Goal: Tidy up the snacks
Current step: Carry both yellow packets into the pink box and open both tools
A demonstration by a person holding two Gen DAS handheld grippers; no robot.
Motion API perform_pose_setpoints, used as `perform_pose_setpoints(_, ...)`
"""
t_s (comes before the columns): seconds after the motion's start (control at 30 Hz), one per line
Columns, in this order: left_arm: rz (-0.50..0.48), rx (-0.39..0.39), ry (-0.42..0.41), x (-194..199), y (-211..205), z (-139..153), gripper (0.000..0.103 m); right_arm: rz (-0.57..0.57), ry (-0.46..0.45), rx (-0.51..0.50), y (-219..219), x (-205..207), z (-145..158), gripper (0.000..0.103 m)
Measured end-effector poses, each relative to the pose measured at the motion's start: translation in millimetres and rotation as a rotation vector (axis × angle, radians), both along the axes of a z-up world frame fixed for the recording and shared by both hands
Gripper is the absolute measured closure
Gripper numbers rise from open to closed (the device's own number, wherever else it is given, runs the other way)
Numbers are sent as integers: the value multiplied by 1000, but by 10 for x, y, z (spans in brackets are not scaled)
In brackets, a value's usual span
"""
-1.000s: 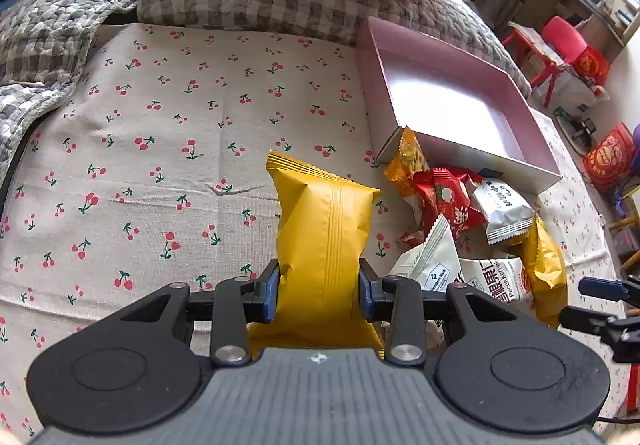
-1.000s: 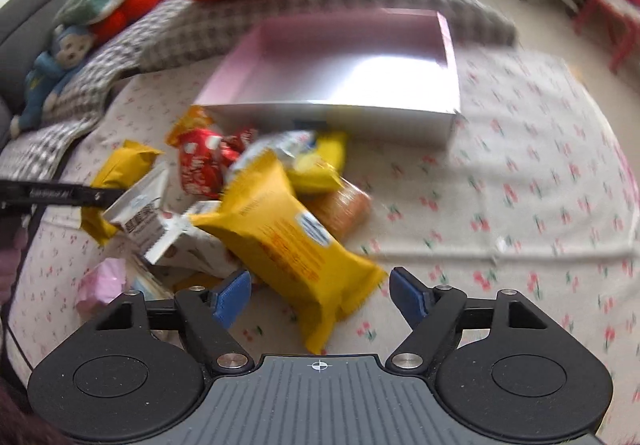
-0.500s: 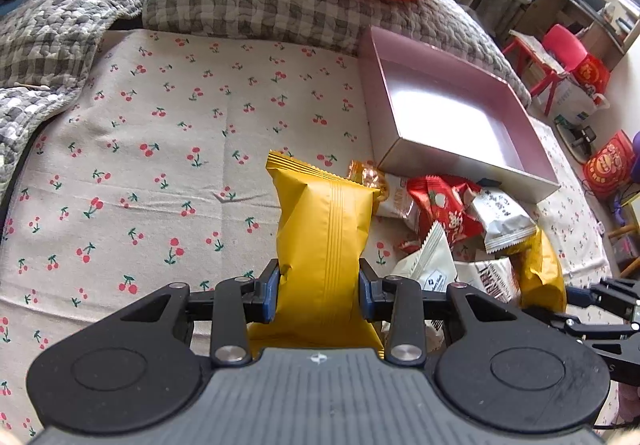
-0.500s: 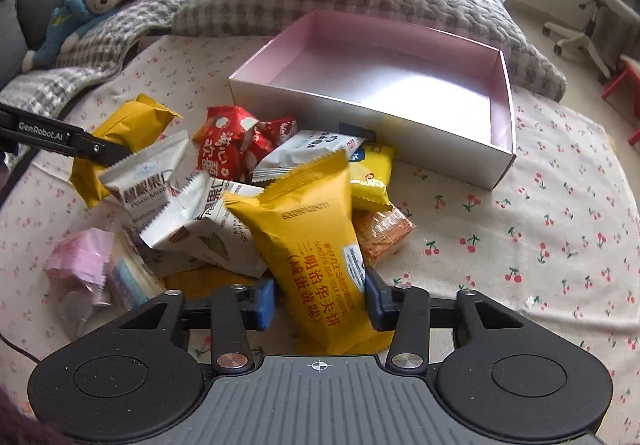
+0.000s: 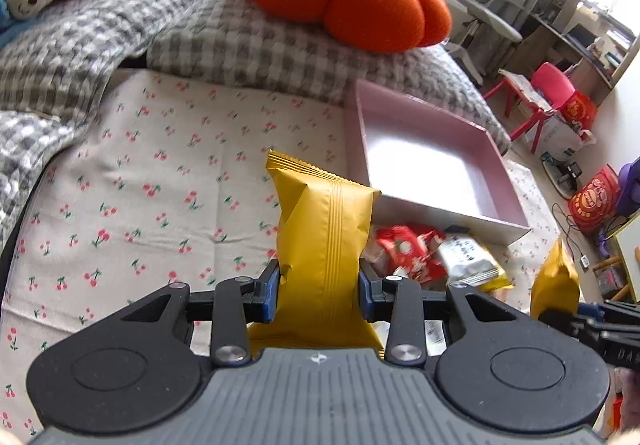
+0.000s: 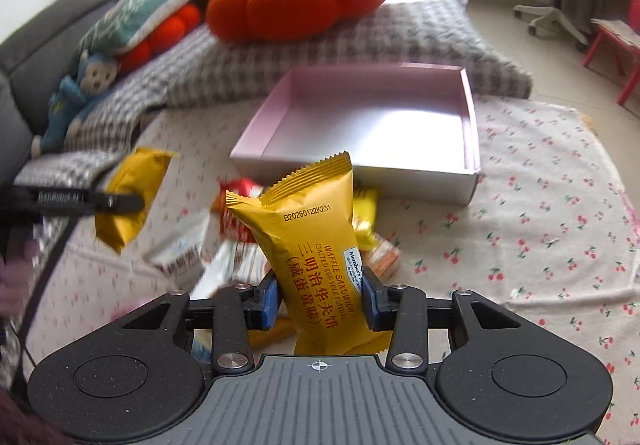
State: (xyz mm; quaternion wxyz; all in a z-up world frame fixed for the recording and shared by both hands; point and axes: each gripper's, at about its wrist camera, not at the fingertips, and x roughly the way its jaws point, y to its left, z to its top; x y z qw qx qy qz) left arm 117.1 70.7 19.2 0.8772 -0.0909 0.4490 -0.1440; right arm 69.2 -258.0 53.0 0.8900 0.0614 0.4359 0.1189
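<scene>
Left gripper [image 5: 319, 291] pinches a plain yellow packet [image 5: 322, 241]; right gripper [image 6: 319, 299], its jaws just closed, pinches a waffle sandwich packet [image 6: 316, 245]. Both hang above the snack pile [image 6: 240, 249] at the pink box's [image 6: 474, 133] near edge. Carry each clear over that wall before releasing, one packet per side.

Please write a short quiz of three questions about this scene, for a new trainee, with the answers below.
1. True or false: the pink box already contains snacks.
2. What does the right gripper hold? A) red packet B) yellow waffle sandwich packet C) nothing
3. Fill in: the left gripper is shut on a plain ____ packet.

Key: 1 false, the box is empty; 2 B; 3 yellow.
</scene>
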Motion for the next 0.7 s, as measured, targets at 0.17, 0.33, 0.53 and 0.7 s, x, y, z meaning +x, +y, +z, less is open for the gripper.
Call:
perform_pose_setpoints(0.17, -23, -7, -25, 110, -217, 102, 69, -54, -40, 12, -41, 179, 146, 64)
perform_pose_setpoints(0.33, -62, 10, -46, 396, -530, 179, 69, -101, -73, 36, -127, 489, 233, 64)
perform_pose_setpoints(0.53, -106, -14, -46, 792, -910, 146, 69, -186, -81, 107, -340, 924, 133, 64)
perform_pose_setpoints(0.7, -126, -10, -66, 1060, -1230, 19, 69, -254, -120, 178, -518, 1157, 21, 64)
